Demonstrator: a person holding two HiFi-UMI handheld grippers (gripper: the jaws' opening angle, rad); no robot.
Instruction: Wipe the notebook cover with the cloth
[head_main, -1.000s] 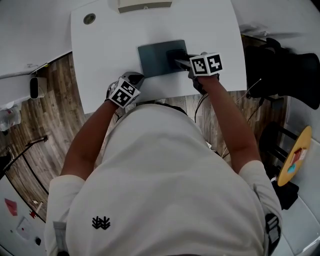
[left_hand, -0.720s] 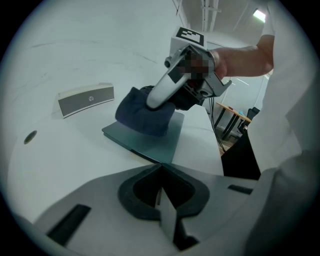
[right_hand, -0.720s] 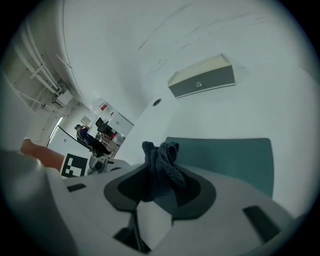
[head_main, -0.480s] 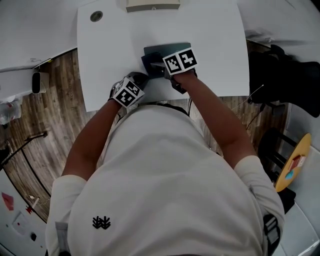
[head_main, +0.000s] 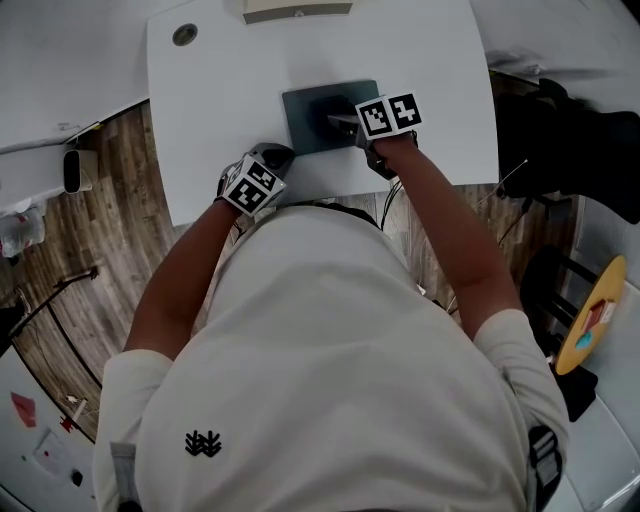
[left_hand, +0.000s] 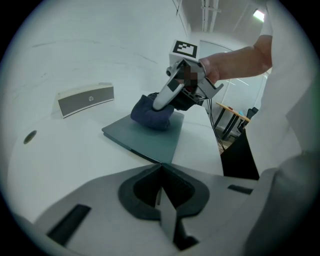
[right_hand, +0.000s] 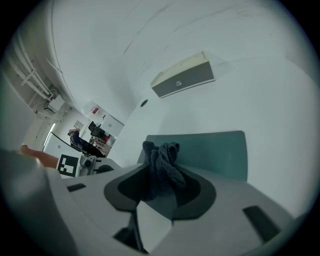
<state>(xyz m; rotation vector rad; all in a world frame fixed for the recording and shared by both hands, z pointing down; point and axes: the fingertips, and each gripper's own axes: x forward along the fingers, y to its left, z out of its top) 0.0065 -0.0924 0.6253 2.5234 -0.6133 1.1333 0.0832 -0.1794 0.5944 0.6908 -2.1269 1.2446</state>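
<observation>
— Two grippers over the table (head_main: 220, 120), but only one is working. The right gripper (right_hand: 157, 195) is clamped on the dark cloth (right_hand: 162, 162), which bunches up between its jaws and is pressed on the notebook (head_main: 310, 112).

— Where does the notebook lie?

— Flat on the white top, near the front edge, with a strip of bare table between its near side and that edge. From the left gripper view the cloth sits toward the notebook's far right part, and the cover's left half is bare.

— And the left gripper (left_hand: 161, 195)?

— Jaws closed together with nothing in them. It sits at the table's front edge, left of the notebook and apart from it.

— Room to move?

— Plenty. There is bare table to the left, to the right, and beyond the notebook up to a grey box (head_main: 297, 10) at the far edge. A round hole (head_main: 184, 34) is in the far left corner, well away.

— What differs from half a second ago?

— The right gripper has slid rightward. Then its marker cube covered the cover's middle-right; now it hangs over the right edge. The left gripper has kept its place, and the notebook has not shifted.
</observation>
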